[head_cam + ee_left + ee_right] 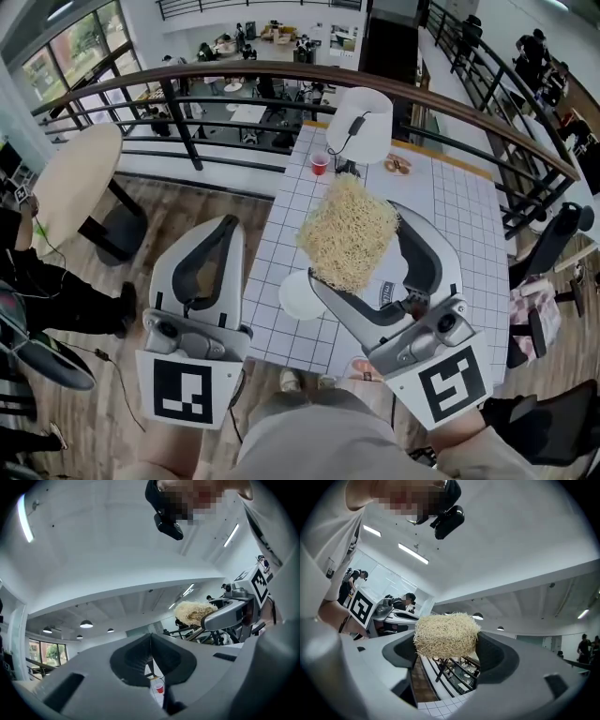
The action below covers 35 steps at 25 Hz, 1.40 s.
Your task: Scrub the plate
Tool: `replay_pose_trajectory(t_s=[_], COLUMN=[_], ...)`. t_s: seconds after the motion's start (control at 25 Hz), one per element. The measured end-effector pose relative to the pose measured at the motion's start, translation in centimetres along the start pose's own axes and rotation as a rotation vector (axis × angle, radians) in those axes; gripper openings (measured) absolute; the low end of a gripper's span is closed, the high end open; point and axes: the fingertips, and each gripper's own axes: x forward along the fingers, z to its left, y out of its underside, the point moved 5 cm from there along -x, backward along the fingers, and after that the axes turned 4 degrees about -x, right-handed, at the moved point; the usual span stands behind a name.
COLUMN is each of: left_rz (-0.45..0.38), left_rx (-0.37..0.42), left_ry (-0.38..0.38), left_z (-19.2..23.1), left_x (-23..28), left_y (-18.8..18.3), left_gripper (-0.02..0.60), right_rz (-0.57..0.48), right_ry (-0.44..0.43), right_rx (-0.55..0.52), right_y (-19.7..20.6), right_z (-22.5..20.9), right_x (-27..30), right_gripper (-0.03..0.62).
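My right gripper (360,246) is shut on a straw-coloured fibrous scrubber (339,221), held up in the air above the table. The right gripper view shows the scrubber (446,635) squeezed between both jaws. A small white plate (300,298) lies on the white gridded table (469,225), just below and left of the scrubber. My left gripper (231,224) is raised left of the table over the wooden floor. Its jaws are shut with nothing between them, and in the left gripper view the left gripper (151,637) shows them meeting in a line.
A red cup (320,163), a white lamp shade (360,124) and a small brown snack (397,165) stand at the table's far end. A curved railing (281,77) runs behind it. A round wooden table (75,176) is at the left, and the person's legs are at the near edge.
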Motion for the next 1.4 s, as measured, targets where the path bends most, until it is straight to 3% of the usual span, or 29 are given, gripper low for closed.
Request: replay_pose_trajectory(t_s=[0.16,0.4,0.68,1.04,1.4], left_rz=[-0.008,0.01,-0.005,0.072,0.127], left_rx=[0.033,-0.016,0.069,0.055,0.053], left_ry=[0.005,0.033,0.015,0.014,-0.002], left_z=[-0.8,-2.4,-4.0,-4.2,-4.1], left_x=[0.0,-0.4,-1.4,-2.1,-2.4], left_y=[0.0,1.2,2.6,4.2,5.2], left_gripper=[0.015,0.015,0.015,0.015,0.015], right_rz=[0.002,0.005,0.039,0.042,0.08], right_ry=[-0.014,-0.012,0.019,0.058,0.036], right_rx=[0.008,0.02,0.048,0.083,0.092], right_y=[0.1,1.5,3.5,4.5,4.9], right_z=[0.2,0.8,1.8,0.6,1.0], right_x=[-0.9,-2.4,-3.7,-4.5,-4.6], right_gripper=[0.373,0.373,0.373,0.371,0.371])
